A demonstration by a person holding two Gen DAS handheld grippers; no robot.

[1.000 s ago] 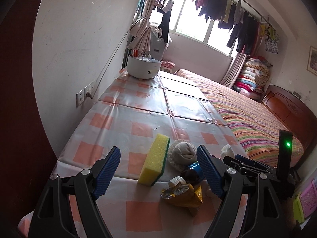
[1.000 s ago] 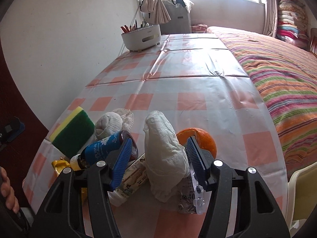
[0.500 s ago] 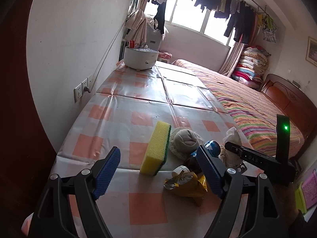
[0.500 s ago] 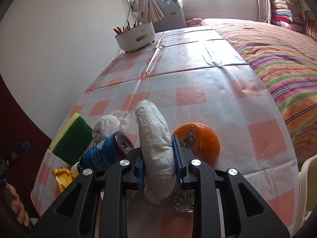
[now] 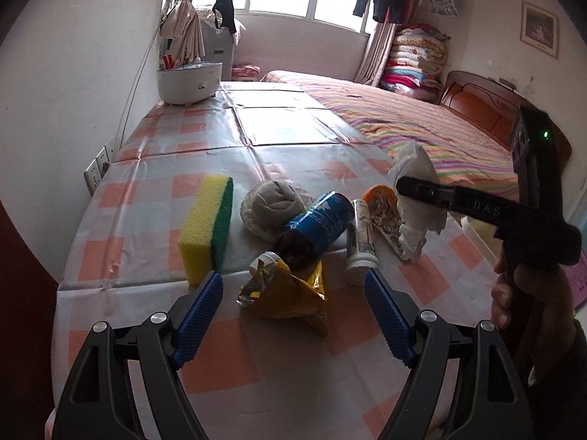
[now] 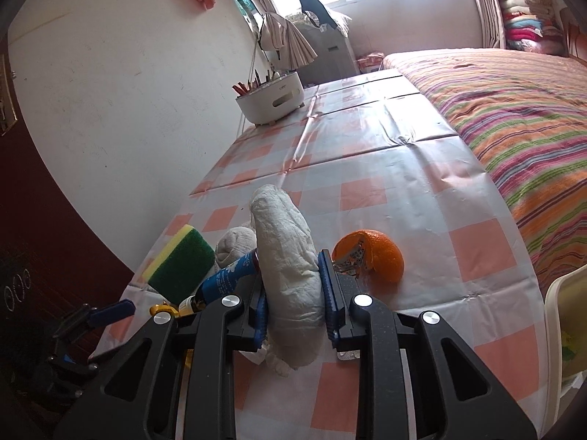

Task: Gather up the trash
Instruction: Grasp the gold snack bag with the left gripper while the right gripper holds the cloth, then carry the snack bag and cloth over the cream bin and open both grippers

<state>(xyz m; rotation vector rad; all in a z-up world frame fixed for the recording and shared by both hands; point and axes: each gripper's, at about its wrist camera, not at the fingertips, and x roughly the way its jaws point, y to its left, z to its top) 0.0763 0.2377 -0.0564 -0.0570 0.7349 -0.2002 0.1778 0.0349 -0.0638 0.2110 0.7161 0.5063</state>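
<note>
The right gripper (image 6: 295, 300) was clamped on a crumpled white tissue (image 6: 286, 253), its blue pads (image 6: 328, 293) pressing both sides after closing in within the past second. The tissue hung clear of the checked tablecloth (image 6: 385, 168). An orange (image 6: 378, 256) lay just beside it at two o'clock; a blue can (image 6: 229, 275) and a sponge (image 6: 181, 260) sat at nine to ten o'clock.

The left gripper (image 5: 293, 315) stood wide apart, holding nothing, with a yellow wrapper (image 5: 290, 293) between its fingers (image 5: 198, 311) on the cloth. Past it, at twelve o'clock, lay the can (image 5: 319, 220), a rolled sock (image 5: 273, 201) and a white bottle (image 5: 361, 238); the sponge (image 5: 205, 223) stood at eleven.
</note>
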